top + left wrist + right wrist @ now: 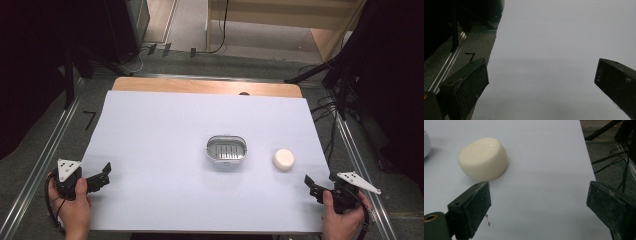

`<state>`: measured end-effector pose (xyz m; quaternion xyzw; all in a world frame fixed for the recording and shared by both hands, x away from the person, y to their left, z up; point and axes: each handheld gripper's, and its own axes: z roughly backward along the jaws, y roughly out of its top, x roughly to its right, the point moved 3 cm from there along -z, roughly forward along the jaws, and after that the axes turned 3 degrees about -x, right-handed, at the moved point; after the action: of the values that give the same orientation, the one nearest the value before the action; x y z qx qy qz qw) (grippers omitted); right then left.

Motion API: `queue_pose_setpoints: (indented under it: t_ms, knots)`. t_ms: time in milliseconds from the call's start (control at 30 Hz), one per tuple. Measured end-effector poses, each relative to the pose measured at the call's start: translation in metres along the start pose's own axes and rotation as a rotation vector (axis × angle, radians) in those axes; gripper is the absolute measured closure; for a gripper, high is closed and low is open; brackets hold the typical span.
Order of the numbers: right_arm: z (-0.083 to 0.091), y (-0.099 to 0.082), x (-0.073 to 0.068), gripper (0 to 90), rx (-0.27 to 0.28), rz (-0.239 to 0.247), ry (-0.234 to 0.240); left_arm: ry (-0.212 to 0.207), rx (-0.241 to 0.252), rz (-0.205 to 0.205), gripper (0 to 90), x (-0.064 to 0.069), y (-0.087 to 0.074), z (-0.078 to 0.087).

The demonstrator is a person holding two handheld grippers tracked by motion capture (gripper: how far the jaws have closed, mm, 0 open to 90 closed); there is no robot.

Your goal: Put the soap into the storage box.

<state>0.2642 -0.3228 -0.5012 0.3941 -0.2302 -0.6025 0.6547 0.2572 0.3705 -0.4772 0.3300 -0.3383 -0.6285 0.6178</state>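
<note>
A cream round bar of soap [283, 159] lies on the white table sheet [175, 130], right of a small metal soap dish [226, 149] with a slotted floor. My right gripper [320, 187] rests at the table's near right corner, open, nothing between its jaws. In the right gripper view the soap [483, 158] lies ahead and to the left of the gripper [539, 205]. My left gripper [104, 176] sits at the near left edge, open and empty; in the left gripper view [541, 82] bare sheet lies between its jaws.
The table's wooden far edge [205, 86] borders the sheet. Metal rails [45, 150] run along both sides on the grey floor. Black stands and cables [340, 90] crowd the right side. A dish's white rim [426, 142] shows at the right gripper view's left edge.
</note>
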Motion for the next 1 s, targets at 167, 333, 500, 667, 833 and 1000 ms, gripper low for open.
queue_pose_setpoints:
  t_ms: [167,333,500,667,833,1000]
  knots:
    - [0.000,0.002,-0.003,0.5,0.002,-0.010,0.024,-0.004,0.004,-0.005,0.0,0.000,0.000,0.000]
    - [-0.002,0.006,-0.014,0.0,-0.011,0.001,0.056,0.000,0.002,-0.011,2.1,0.001,0.000,0.000]
    - [-0.003,0.009,-0.023,0.0,-0.026,0.020,0.067,-0.004,0.000,-0.012,2.1,0.001,0.000,0.000]
    - [0.001,0.016,-0.034,0.0,-0.026,0.027,0.109,-0.014,-0.002,-0.020,2.2,0.001,0.000,0.000]
    - [-0.002,0.024,-0.045,0.0,-0.040,0.044,0.104,-0.016,-0.003,-0.020,2.2,0.001,0.000,-0.001]
    - [-0.010,0.031,-0.055,0.0,-0.053,0.051,0.124,-0.015,-0.003,-0.024,2.2,0.002,0.000,0.000]
